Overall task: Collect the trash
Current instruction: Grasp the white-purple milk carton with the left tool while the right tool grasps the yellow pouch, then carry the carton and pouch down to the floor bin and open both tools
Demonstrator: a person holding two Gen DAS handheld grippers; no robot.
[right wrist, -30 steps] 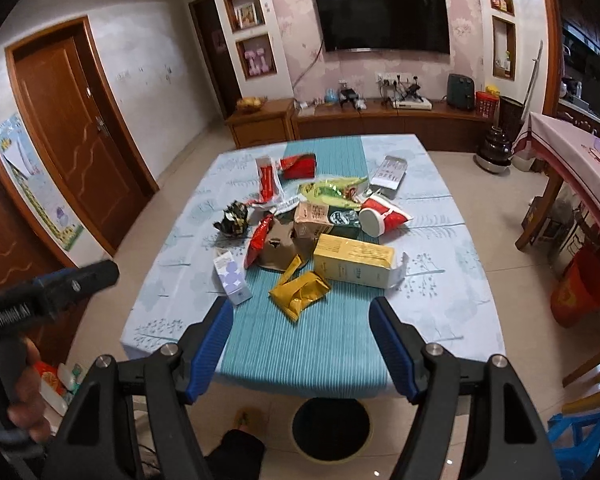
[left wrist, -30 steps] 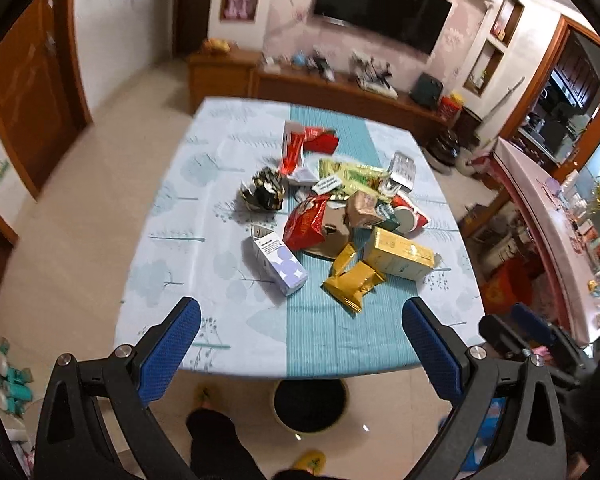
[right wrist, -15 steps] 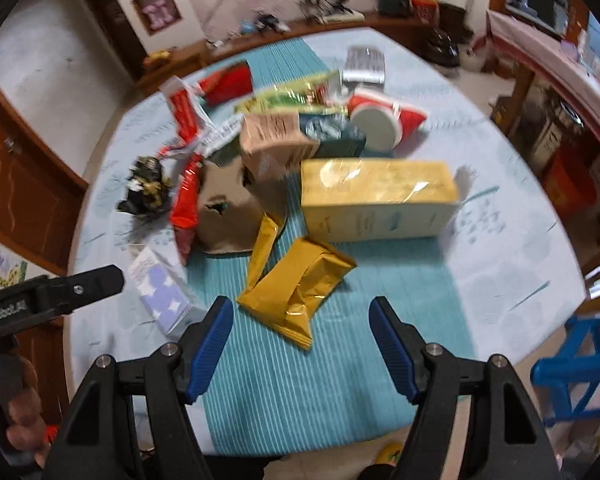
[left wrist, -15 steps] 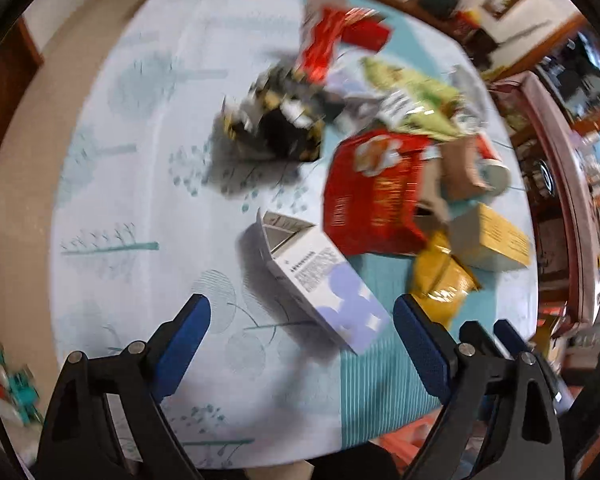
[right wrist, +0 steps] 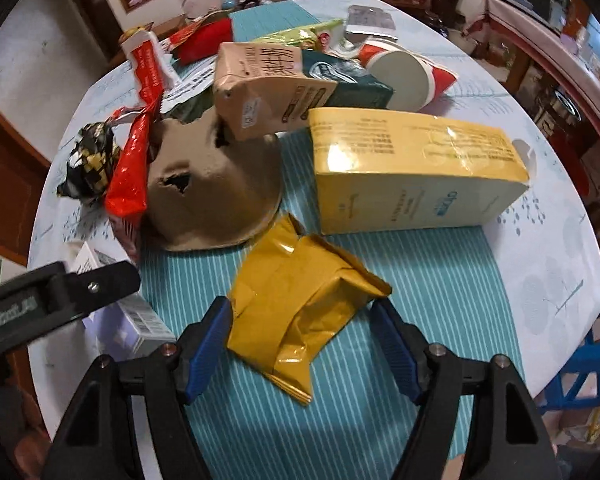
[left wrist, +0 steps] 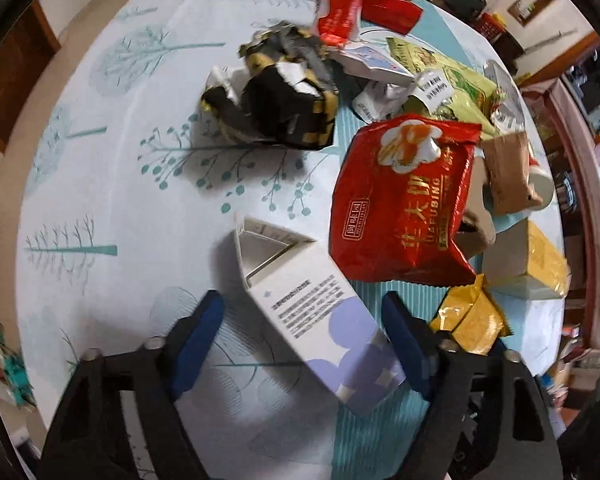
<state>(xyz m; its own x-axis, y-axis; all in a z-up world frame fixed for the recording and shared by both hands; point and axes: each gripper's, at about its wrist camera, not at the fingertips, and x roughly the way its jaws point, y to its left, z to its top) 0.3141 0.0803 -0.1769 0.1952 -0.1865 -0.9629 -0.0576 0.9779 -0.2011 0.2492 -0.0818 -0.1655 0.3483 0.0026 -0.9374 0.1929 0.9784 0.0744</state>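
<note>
A: Where is the trash, and how are the claws set?

B: A heap of wrappers and cartons is spread over the table (right wrist: pixel 548 216). The left gripper (left wrist: pixel 300 332) is spread wide, w/ the white-and-lilac carton (left wrist: pixel 320 320) lying between its fingers; no contact is seen. The right gripper (right wrist: pixel 302 338) is likewise spread, w/ the yellow foil pouch (right wrist: pixel 300 304) between its fingers. The left pad may be touching the pouch edge, but that can't be told.

A: What could go wrong on the left?

B: The carton is laid diagonally across the gap, open flap at the far end. If the fingers are closed as they stand, corners are likely to be caught, not flat faces, so the carton could be twisted out or crushed. An empty box is prob. light, so it may be shoved across the smooth cloth instead of gripped.

A: And on the right?

B: The pouch looks slick and puffed. If only a fold is pinched, it could be squeezed out fwd. The brown pulp tray (right wrist: pixel 212 184) and the yellow box (right wrist: pixel 416 176) sit just beyond, at the far side, so they could be nudged if the reach is overshot.

A: Anything else?

B: The two tools are close together; a clash is possible on lift.
</note>
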